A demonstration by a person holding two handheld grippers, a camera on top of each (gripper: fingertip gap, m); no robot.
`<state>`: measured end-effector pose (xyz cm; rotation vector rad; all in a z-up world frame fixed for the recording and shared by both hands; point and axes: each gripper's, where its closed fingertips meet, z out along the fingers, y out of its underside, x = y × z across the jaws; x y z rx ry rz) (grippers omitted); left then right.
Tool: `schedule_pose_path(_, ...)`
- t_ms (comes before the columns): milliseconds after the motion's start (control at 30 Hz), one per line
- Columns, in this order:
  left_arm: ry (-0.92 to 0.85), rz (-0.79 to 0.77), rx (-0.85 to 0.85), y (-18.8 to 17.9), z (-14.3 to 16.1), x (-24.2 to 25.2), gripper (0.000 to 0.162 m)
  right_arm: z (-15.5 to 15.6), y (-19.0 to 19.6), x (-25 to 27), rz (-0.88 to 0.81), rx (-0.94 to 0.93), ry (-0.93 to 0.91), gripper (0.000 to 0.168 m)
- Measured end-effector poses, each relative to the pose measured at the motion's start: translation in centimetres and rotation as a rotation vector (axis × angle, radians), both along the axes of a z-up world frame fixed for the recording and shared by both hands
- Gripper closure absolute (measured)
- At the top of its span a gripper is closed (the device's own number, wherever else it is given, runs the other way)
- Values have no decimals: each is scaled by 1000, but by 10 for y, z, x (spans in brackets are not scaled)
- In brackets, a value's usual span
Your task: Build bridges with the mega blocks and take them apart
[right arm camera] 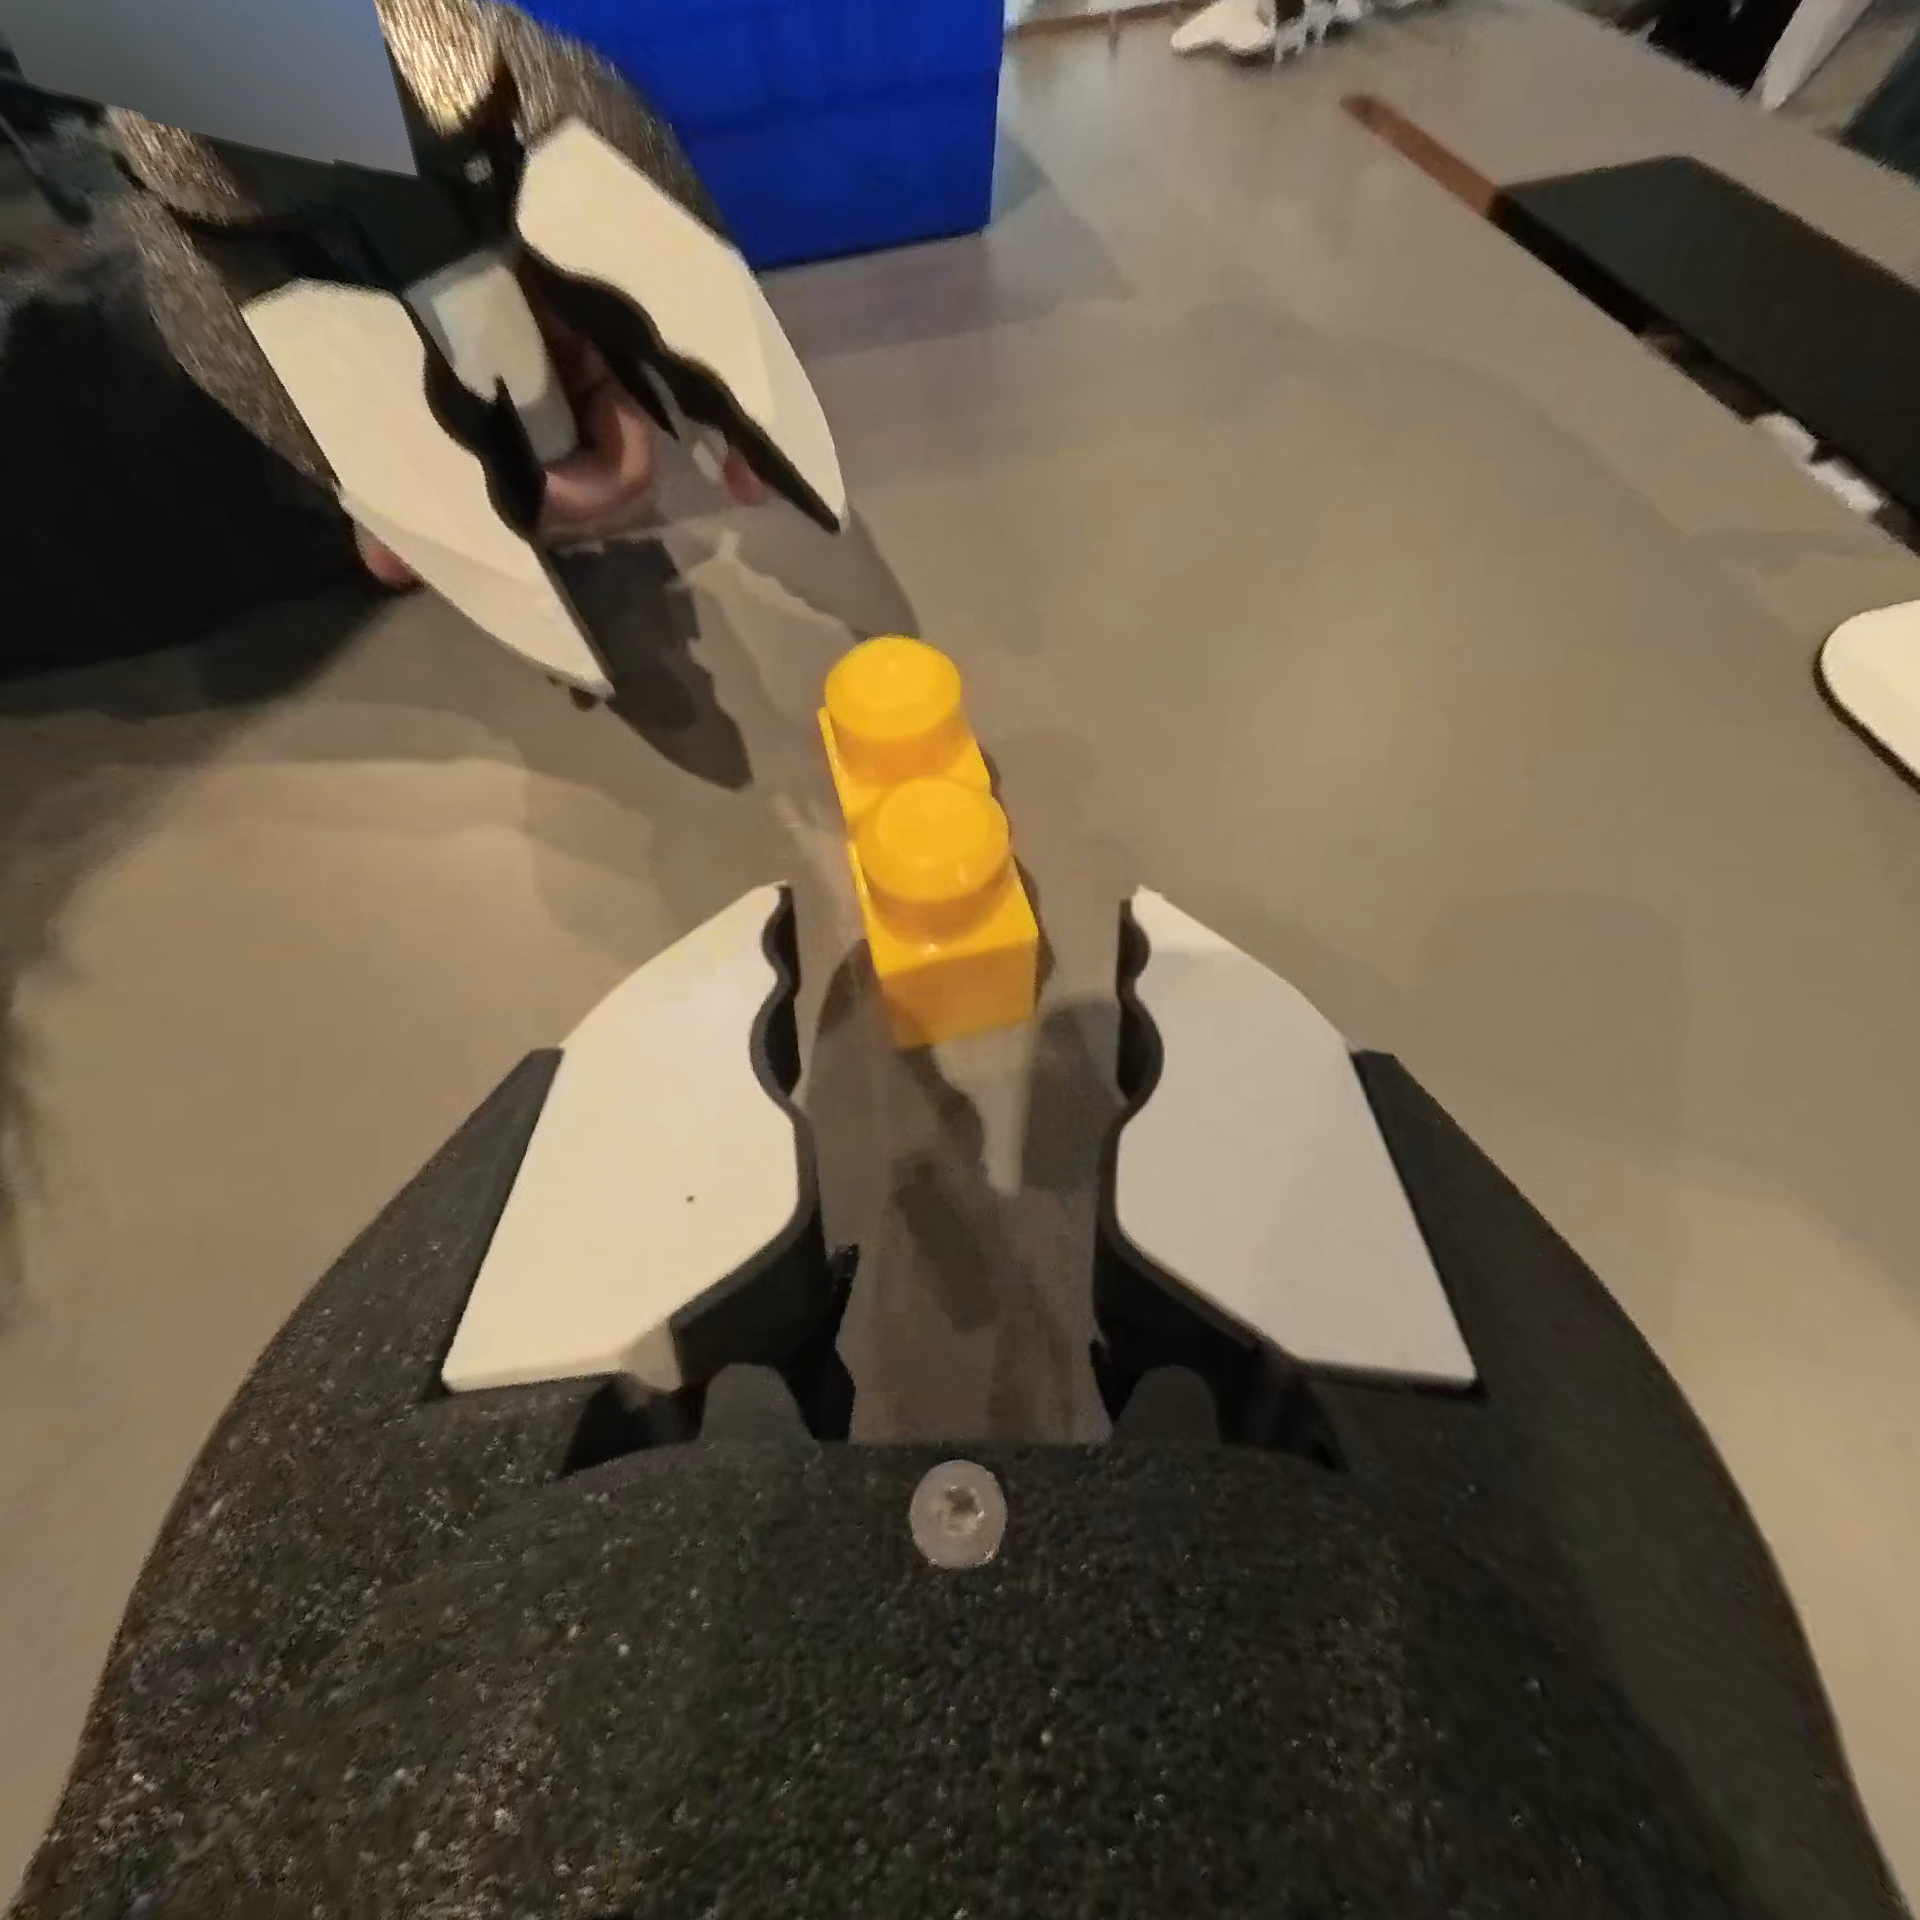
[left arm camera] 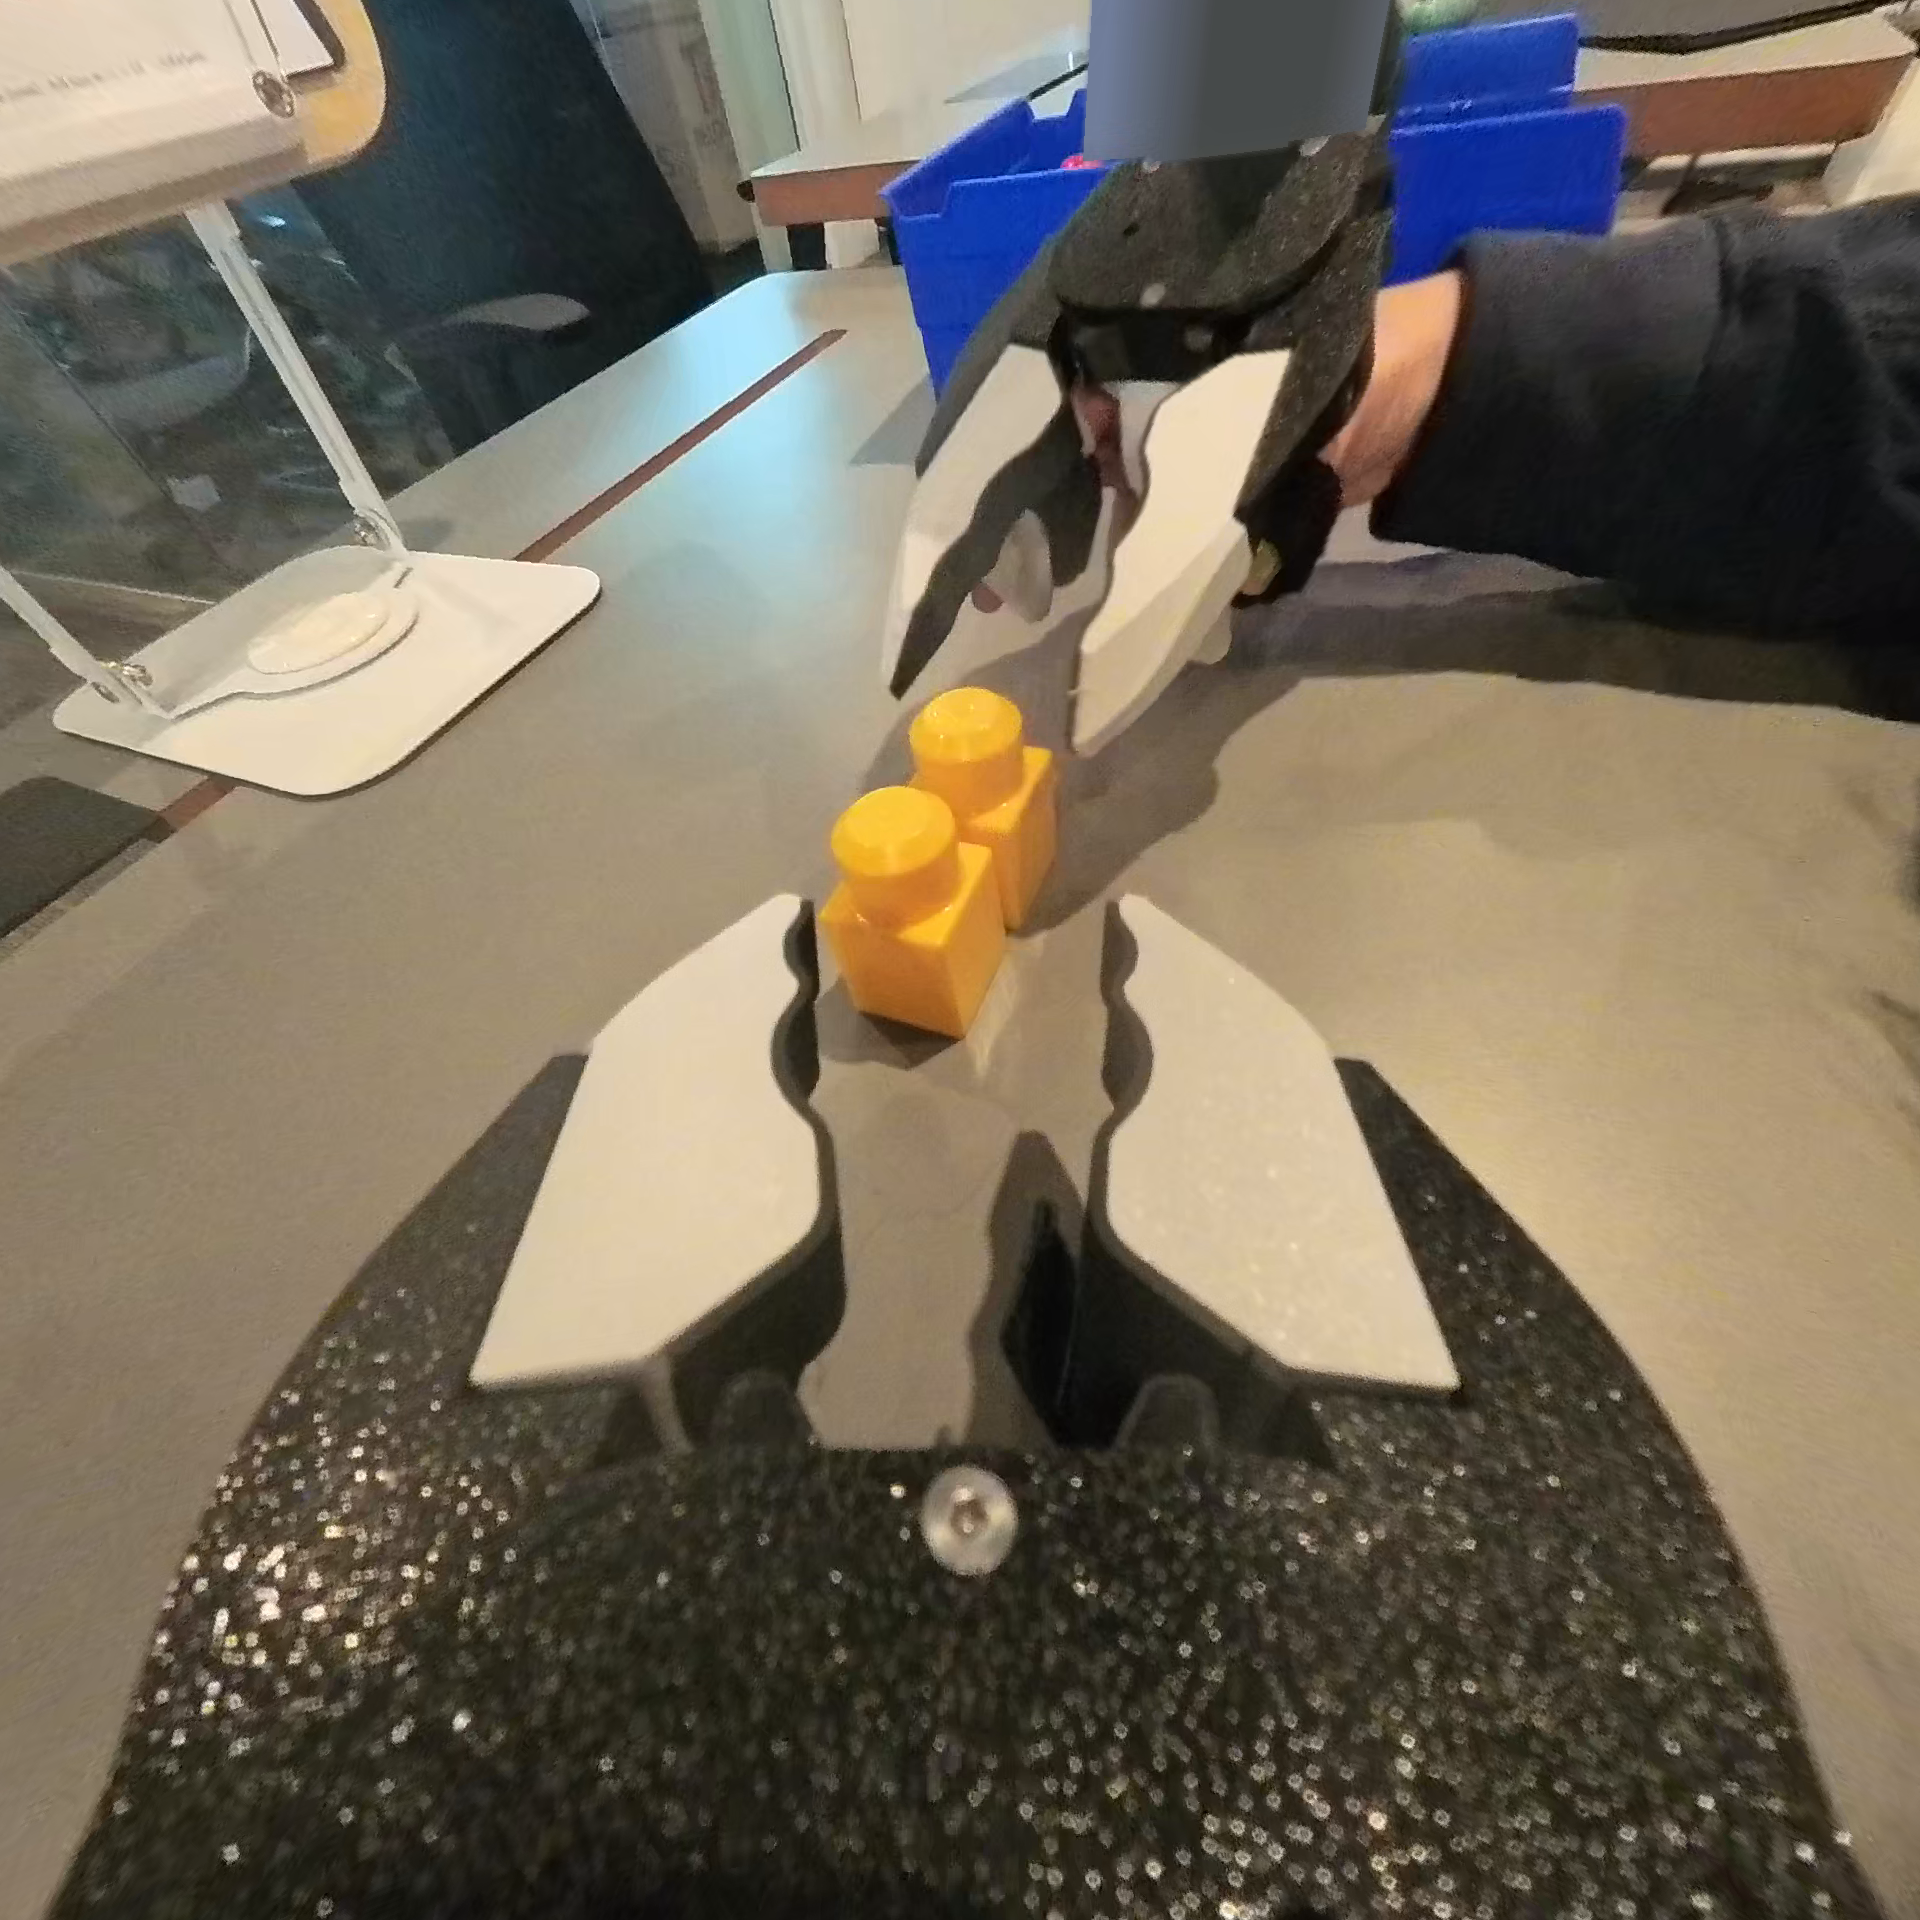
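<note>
Both grippers' fingers (left arm camera: 727, 1039) wide open, empty, yellow blocks (left arm camera: 940, 873) btwn.

Grey table (left arm camera: 1455, 987): two yellow blocks (left arm camera: 940, 883) (touching), white stand base (left arm camera: 343, 675), blue bin (left arm camera: 1195, 218).

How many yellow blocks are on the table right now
2. One yellow block stands just ahead of the left gripper; the second yellow block stands right behind it, nearer the right gripper. The blue bin may hide more.
</note>
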<state>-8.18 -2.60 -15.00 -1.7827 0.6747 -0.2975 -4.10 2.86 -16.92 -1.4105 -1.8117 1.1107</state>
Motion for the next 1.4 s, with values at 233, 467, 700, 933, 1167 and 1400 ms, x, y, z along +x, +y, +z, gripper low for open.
schedule_pose_path(233, -1, 0, -16, 0, -4, -2, 110, -14, 6, 2, 32, 75, -52, 141)
schedule_pose_path(467, 6, -5, -26, 0, -5, -1, 110, -18, 2, 0, 41, 76, -69, 146)
schedule_pose_path(700, 26, -25, -54, -2, -11, 3, 111, -16, -3, 2, 60, 68, -66, 147)
schedule_pose_path(933, 21, -43, -110, -3, -19, 6, 117, -14, 2, 6, 42, 63, -63, 150)
schedule_pose_path(1167, 25, -66, -142, -4, -24, 13, 119, -16, -2, 7, 78, 88, -74, 152)
schedule_pose_path(1400, 26, -57, -157, -3, -26, 12, 120, -11, 5, 3, 34, 101, -30, 135)
